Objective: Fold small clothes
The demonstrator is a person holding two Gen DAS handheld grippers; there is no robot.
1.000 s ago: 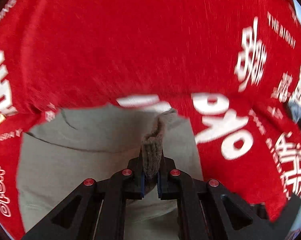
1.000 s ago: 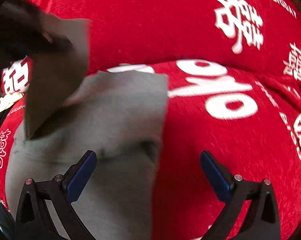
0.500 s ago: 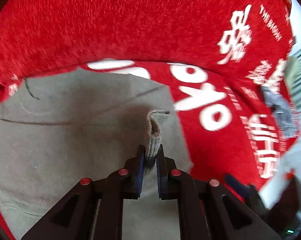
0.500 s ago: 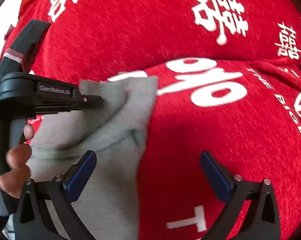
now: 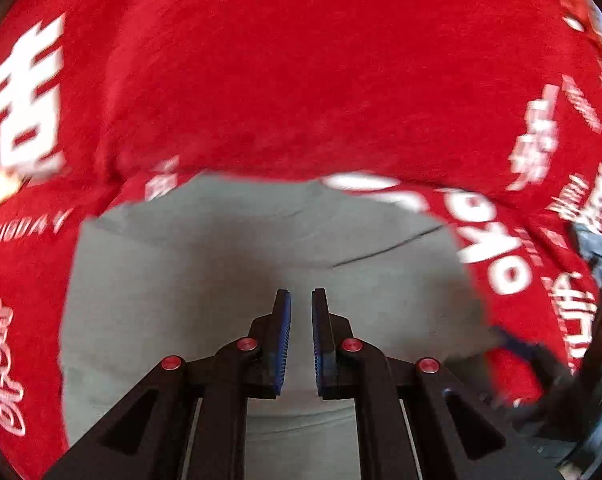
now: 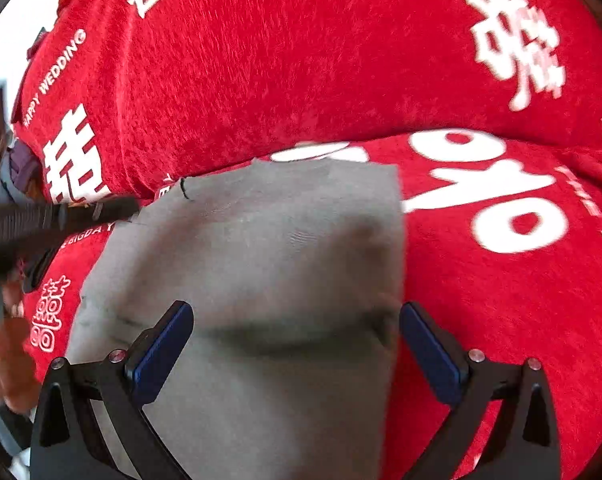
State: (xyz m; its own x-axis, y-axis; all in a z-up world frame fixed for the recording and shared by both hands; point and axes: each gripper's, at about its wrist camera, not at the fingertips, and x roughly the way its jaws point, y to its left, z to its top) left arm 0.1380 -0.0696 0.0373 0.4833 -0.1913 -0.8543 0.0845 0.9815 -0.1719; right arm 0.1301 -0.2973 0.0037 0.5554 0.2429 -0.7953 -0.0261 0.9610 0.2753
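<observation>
A small grey garment [image 5: 229, 264] lies flat on the red printed blanket [image 5: 301, 80]. My left gripper [image 5: 300, 300] hovers over the garment's middle with its jaws slightly apart and nothing between them. In the right wrist view the same garment [image 6: 269, 248] lies folded with a straight right edge. My right gripper [image 6: 297, 320] is wide open above its near part, empty. The left gripper shows blurred at the garment's left edge [image 6: 61, 216].
The red blanket with white characters [image 6: 501, 208] covers the whole surface and rises in a ridge behind the garment. A dark blue-grey cloth [image 5: 597, 256] lies at the right edge of the left wrist view.
My left gripper has let go of the grey fabric edge it was pinching and its jaws have parted a little. The garment now lies flat. The right gripper stayed open.
</observation>
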